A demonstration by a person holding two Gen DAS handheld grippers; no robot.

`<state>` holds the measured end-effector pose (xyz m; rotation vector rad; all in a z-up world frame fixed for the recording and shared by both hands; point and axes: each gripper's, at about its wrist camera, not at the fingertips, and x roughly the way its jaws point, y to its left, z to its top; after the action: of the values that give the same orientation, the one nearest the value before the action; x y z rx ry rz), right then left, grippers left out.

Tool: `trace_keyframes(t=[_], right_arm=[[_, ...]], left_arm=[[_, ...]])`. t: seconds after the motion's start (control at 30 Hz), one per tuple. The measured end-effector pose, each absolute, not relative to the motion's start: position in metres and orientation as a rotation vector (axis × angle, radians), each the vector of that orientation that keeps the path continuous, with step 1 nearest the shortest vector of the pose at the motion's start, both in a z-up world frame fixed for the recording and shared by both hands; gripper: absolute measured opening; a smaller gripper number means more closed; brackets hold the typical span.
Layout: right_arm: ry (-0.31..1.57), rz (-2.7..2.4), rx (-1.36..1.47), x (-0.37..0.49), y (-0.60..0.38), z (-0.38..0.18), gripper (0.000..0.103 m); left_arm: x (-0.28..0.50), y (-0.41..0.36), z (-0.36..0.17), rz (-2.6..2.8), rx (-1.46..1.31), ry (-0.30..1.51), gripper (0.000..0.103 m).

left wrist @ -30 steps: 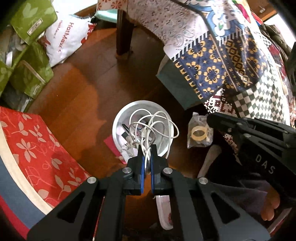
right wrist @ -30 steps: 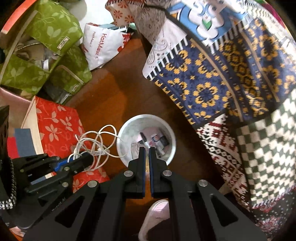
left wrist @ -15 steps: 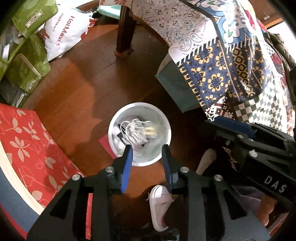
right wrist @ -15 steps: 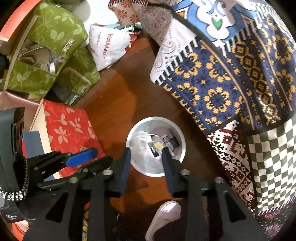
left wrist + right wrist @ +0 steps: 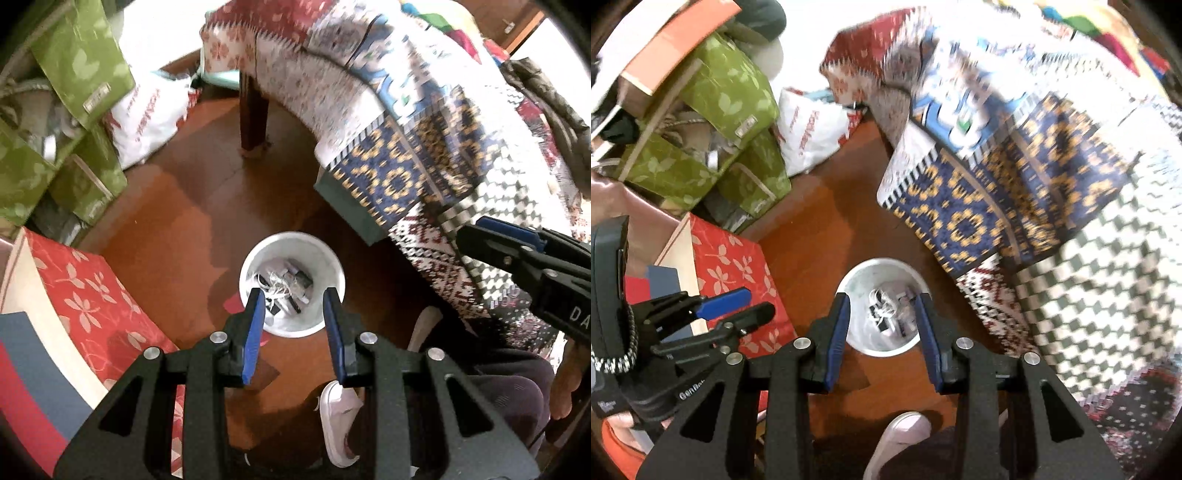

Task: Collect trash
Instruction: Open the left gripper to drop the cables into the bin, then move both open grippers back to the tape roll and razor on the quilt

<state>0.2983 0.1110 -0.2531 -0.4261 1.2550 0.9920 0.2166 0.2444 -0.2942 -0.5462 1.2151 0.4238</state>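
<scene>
Below both of your grippers sits the white bin, round mouth up on the brown wooden floor, well beneath the fingertips in both wrist views. Its contents, a white cable tangle among dark and pale scraps, lie at the bottom, well apart from either tool. Left gripper: blue pads parted to a moderate gap, nothing between them, only the bin's mouth framed far behind. Right gripper: same picture, jaws partly spread and empty, bin centred in the gap. Neither hand is nearer to speak of; both hang over the bin, each aimed steeply down and slightly forward. In the left view your right tool comes in from the right edge, over the patterned cloth; in the right view your left tool sits at the left, over the red floral box. So the bin lies between the two tools, a touch ahead. A round bin has no long axis to square up to. My reading: the drop is done and the next piece of trash must be found elsewhere, since nothing loose shows on the bare floor around the bin. Note the white shoe just behind the bin, and the table leg well beyond it.
</scene>
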Motion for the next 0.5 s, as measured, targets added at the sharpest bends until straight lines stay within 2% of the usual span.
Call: trace_keyframes(t=[0.5], right_arm=[[0.895, 0.963, -0.283, 0.294, 0.004, -0.117, 0.034]], left_arm=[[0.207, 0.169, -0.145, 0.385, -0.378, 0.907, 0.03]])
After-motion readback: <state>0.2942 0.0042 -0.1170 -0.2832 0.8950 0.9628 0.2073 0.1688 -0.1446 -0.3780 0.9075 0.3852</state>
